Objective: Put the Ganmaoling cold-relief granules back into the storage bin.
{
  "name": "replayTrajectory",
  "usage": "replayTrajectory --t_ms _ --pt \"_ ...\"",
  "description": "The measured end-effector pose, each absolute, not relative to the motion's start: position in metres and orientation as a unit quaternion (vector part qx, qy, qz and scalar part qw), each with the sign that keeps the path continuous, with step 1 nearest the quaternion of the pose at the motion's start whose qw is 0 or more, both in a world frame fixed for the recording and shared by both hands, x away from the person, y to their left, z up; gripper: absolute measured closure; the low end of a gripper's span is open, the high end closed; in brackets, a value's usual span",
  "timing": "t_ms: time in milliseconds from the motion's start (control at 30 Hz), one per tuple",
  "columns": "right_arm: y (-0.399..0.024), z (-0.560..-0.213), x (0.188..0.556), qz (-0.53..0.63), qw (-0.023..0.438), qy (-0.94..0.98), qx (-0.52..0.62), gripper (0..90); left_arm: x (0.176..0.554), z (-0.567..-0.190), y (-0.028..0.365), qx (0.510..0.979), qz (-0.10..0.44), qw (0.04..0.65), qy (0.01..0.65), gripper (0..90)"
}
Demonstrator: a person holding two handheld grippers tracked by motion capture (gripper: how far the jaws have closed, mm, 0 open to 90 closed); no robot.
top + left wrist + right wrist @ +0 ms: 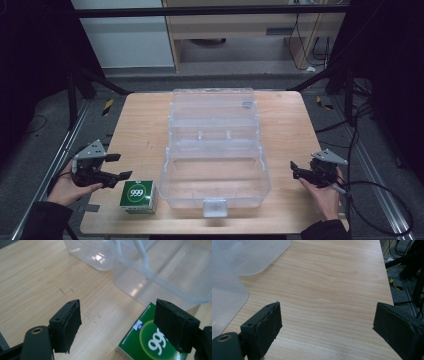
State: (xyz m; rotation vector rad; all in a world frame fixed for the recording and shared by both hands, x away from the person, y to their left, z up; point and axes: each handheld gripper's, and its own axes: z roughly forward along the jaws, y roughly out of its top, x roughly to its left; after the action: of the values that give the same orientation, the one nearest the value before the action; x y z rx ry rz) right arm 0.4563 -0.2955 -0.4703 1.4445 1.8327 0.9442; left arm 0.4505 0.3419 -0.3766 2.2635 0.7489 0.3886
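A clear plastic box (215, 185) stands open on the counter (140, 125), its tub and its raised lid both holding nothing. A green carton (138, 197) sits just left of the tub, apart from it. The left gripper (120, 166) hovers above the carton with fingers parted and gripping nothing; the right gripper (295, 170), right of the box, has fingers spread wide over bare wood.

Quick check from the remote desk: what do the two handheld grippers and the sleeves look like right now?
Both grippers are black. The left gripper and the right gripper each carry a grey three-cornered plate on top. Their fingers are blocky, faced with rough black pads, with a brass-ringed hole near the base. A black cable loops away from the right one. The person's sleeves are dark.
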Motion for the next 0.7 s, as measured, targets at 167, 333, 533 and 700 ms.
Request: replayTrajectory --t_ms 167,333,533,700 --pt "-0.295 -0.471 0.457 0.353 0.305 0.698 0.544 7.4 0.446 -0.374 0.337 0.9 0.139 0.335 0.24 18.3" --pt "-0.295 -0.472 0.456 0.349 0.306 0.7 0.542 6.9 0.442 -0.372 0.332 0.915 0.122 0.321 0.211 16.2" --pt "-0.295 -0.473 0.457 0.346 0.307 0.703 0.54 6.2 0.439 -0.369 0.325 0.937 0.115 0.283 0.168 13.9" --pt "-0.295 -0.474 0.457 0.343 0.306 0.707 0.537 5.6 0.436 -0.369 0.319 0.949 0.114 0.261 0.136 11.4"
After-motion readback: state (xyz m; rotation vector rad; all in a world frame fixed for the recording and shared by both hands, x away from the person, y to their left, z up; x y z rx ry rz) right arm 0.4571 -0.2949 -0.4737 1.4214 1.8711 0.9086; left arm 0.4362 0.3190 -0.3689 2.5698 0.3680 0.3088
